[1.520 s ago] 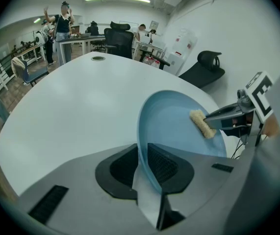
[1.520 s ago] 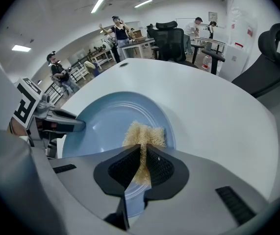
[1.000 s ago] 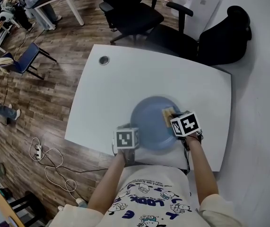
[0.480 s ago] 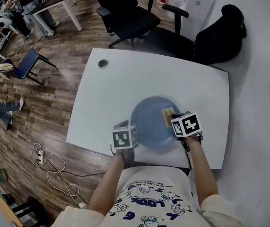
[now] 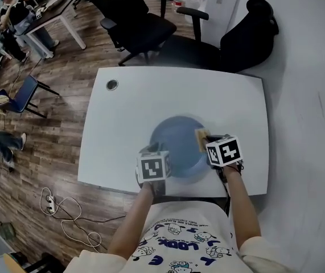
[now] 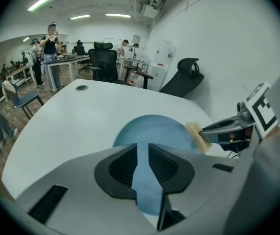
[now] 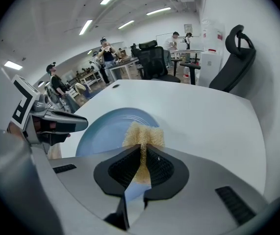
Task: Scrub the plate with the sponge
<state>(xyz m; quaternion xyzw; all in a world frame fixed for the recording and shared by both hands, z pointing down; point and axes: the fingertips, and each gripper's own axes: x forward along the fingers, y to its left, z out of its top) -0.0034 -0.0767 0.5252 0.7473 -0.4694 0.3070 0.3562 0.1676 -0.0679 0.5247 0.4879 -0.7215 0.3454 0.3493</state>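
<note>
The left claw (image 6: 142, 150) hangs over the near left rim of the blue plate (image 5: 176, 144). Its jaws have just been closing, yet a narrow gap is left between them. Only the plate's blue shows through that gap, and nothing is pinched there. The right claw (image 7: 143, 153) is clamped on the yellow sponge (image 7: 143, 132), which is squeezed thin between the pads and fans out beyond the tips. The sponge sits at the plate's right rim, and I cannot tell whether it is pressed onto it.

The plate lies flat on the white table (image 5: 129, 108), close to the near edge where the person stands and a little right of the middle. A strip of bare top separates it from the right edge. To the left and beyond the plate the tabletop is open all the way to the far edge. There is only a small round cable hole (image 5: 112, 85) near the far left corner.

Past the far edge stand a black office chair (image 5: 135, 24) and a second black chair (image 5: 247, 36), both just clear of the table. Wooden floor (image 5: 42, 124) runs along the left side.
</note>
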